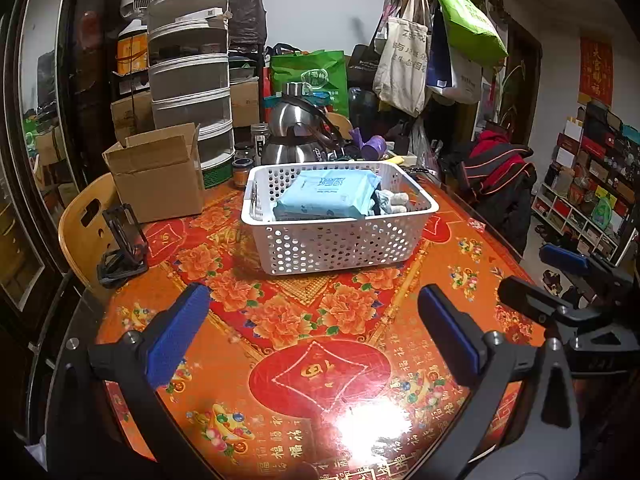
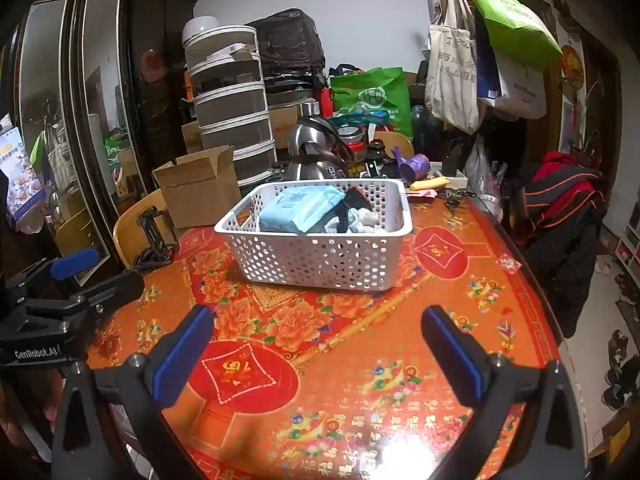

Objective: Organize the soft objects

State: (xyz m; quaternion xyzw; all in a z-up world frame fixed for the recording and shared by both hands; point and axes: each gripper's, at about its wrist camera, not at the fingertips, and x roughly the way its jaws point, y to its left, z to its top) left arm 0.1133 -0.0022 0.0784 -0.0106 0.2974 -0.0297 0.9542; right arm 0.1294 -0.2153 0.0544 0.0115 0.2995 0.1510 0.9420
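Basket loaded, both your claws spread wide and empty.

Your white perforated basket [image 1: 340, 236] sits mid-table, holding a light blue wipes pack [image 1: 328, 196] and dark and pale cloth items [image 2: 356, 216]. Bare red floral tablecloth [image 1: 320, 360] lies between it and your left gripper [image 1: 316, 336] and right gripper [image 2: 320, 350]. An open cardboard box [image 1: 160, 176] stands behind-left. "GenRobot.AI" shows on the left gripper's body.
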